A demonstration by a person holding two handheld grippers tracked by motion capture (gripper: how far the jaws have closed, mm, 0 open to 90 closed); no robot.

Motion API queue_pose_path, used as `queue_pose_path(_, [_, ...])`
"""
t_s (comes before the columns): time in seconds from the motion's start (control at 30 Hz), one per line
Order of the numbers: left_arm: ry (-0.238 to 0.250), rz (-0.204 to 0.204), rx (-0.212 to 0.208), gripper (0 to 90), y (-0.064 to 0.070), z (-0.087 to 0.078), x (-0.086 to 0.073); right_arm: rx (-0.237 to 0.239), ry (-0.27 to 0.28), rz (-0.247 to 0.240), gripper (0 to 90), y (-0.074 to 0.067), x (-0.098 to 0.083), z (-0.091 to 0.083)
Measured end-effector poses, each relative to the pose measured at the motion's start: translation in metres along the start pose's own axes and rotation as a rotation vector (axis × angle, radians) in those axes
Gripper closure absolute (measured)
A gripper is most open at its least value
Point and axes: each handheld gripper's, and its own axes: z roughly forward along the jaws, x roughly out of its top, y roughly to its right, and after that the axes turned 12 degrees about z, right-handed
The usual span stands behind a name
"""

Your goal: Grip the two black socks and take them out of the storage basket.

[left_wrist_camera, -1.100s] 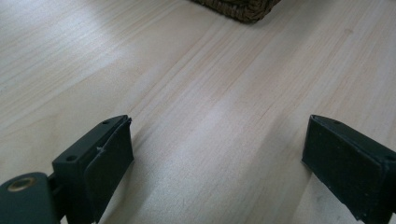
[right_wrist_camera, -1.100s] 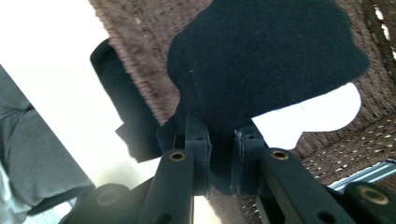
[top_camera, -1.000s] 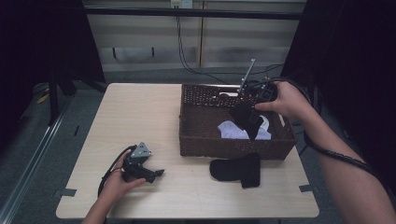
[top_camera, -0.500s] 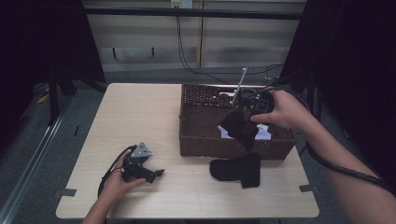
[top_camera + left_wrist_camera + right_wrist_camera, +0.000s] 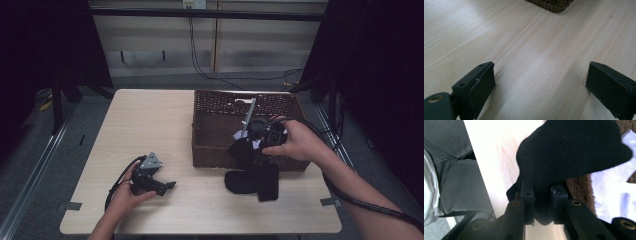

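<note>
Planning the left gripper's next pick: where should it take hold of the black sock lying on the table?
Probably the black sock at its rounded left end, coming from above and the left: it lies flat, that end faces the open left gripper, away from the basket.

basket (image 5: 220,120) on table (image 5: 150,120), sock (image 5: 252,181) before it

No readable text, labels, brands or numbers anywhere.
</note>
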Motion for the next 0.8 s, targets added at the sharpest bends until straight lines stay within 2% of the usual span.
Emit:
queue_pose_path(0.2, [0.000,0.000,0.000,7.8,0.000,0.000,0.000,0.027,-0.007,-0.017,76.3,-0.008,-0.003,0.018])
queue_pose_path(0.37, [0.000,0.000,0.000,7.8,0.000,0.000,0.000,0.038,0.002,-0.028,78.2,-0.012,-0.004,0.021])
queue_pose_path(0.63, [-0.005,0.002,-0.002,7.8,0.000,0.000,0.000,0.059,-0.016,-0.048,78.8,-0.017,-0.006,0.031])
queue_pose_path(0.8, [-0.009,0.007,-0.002,7.8,0.000,-0.001,0.000,0.069,-0.027,-0.036,78.8,-0.017,-0.008,0.046])
